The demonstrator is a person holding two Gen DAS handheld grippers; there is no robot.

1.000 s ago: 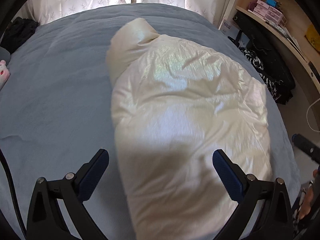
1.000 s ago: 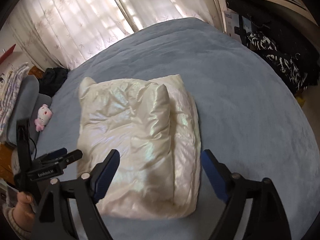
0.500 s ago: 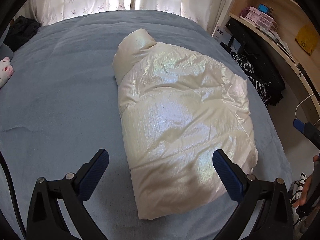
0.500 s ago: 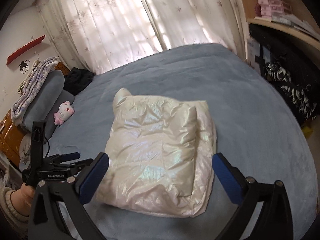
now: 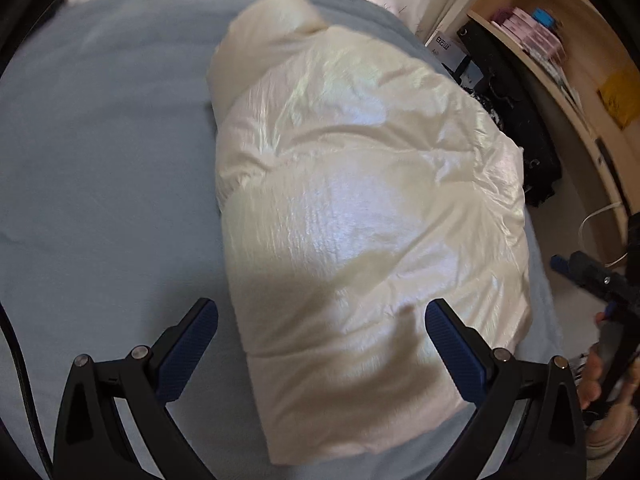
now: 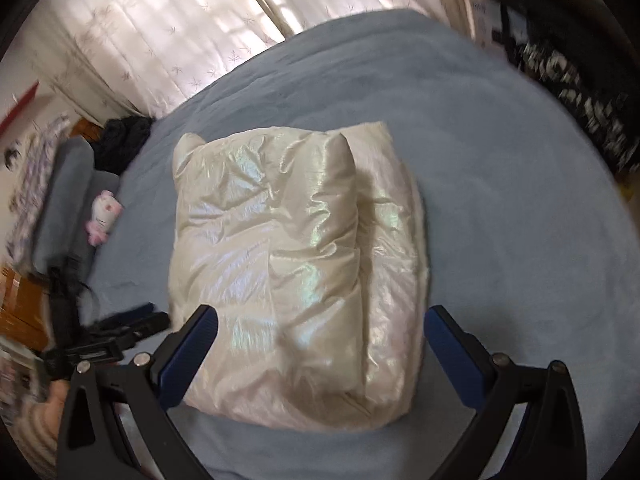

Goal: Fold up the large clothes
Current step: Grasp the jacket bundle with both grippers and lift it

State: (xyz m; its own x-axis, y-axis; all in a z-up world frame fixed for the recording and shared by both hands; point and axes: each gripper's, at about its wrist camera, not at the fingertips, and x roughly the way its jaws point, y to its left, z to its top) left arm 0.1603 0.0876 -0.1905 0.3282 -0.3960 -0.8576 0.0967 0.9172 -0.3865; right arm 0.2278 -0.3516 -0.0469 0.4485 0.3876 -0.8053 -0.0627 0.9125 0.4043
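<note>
Landmark: folded cream puffer jacket [image 6: 296,264], lying near the middle of the blue-grey bed cover [image 6: 500,184], shiny quilted panels facing up, one narrower layer lying along its right side in the right wrist view. Farthest left of the jacket, at the bed's head end, a grey pillow [image 6: 66,208] is resting with a pink-and-white plush toy [image 6: 105,216] just beside it and a dark garment [image 6: 124,144] behind; patterned white curtains [image 6: 168,36] are hanging beyond the jacket's far edge. Left gripper [image 5: 322,328] is hovering over the jacket's near end, jaws standing wide, blue pads [image 5: 188,344] apart from the fabric, nothing between them being pinched. Right gripper [image 6: 322,332] is likewise hanging above the jacket's near edge, jaws spread fully, having just been opening, only the jacket below and no contact visible. Right of the jacket, off the bed, a wooden shelf [image 5: 560,92] is carrying small pink boxes [image 5: 532,34], with dark black-and-white clothing [image 6: 580,96] piled below.
</note>
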